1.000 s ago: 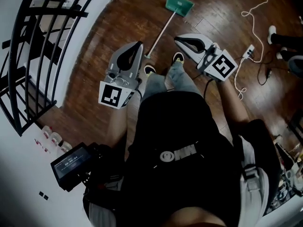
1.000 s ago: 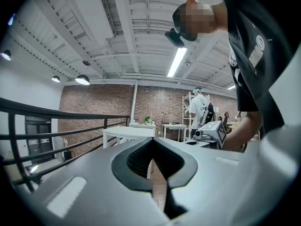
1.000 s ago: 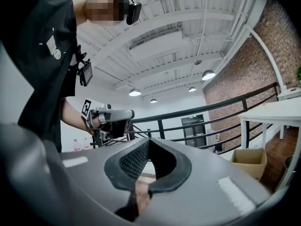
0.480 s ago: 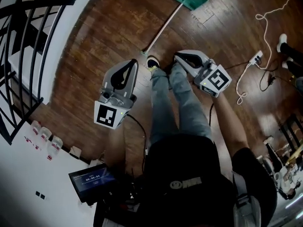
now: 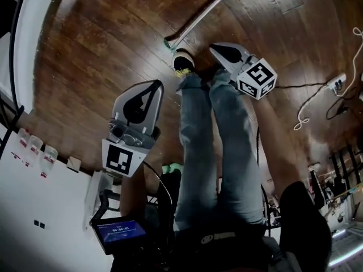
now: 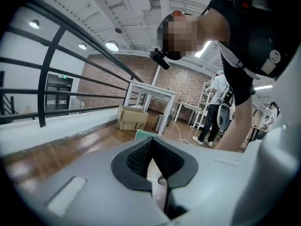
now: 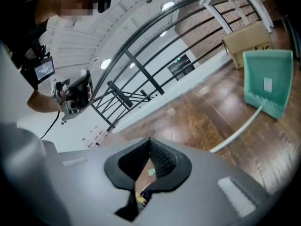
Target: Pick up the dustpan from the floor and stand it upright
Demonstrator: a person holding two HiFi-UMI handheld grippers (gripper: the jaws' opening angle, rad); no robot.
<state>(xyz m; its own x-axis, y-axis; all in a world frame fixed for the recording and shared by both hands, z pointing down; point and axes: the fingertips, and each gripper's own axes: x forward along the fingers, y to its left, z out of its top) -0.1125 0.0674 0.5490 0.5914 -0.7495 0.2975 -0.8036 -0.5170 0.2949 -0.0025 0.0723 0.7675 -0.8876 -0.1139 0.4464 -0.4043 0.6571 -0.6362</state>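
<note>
Both tongs lower than a second ago; the person has folded forward over the legs, and the wood floor (image 5: 102,55) fills more of the head view.

- Left gripper (image 5: 157,84): jaws pressed together, nothing between them. Hangs at 9 o'clock of the knees, nose toward 12.
- Right gripper (image 5: 213,47): jaws likewise closed and empty, now just beside the shoe (image 5: 182,63), at its 3 o'clock.
- Dustpan (image 7: 267,84): lies flat on the floor, untouched. Green pan has slid to the head view's top edge at 1 o'clock (cut off there; plain in the right gripper view). Its handle (image 5: 204,13) runs back down to a tip just beyond the shoe, at 11 o'clock.

Reading: the reach down is under way and no grasp has begun. The handle end is the nearest part, closest to the right gripper, which must spread its jaws before it can take it.
</note>
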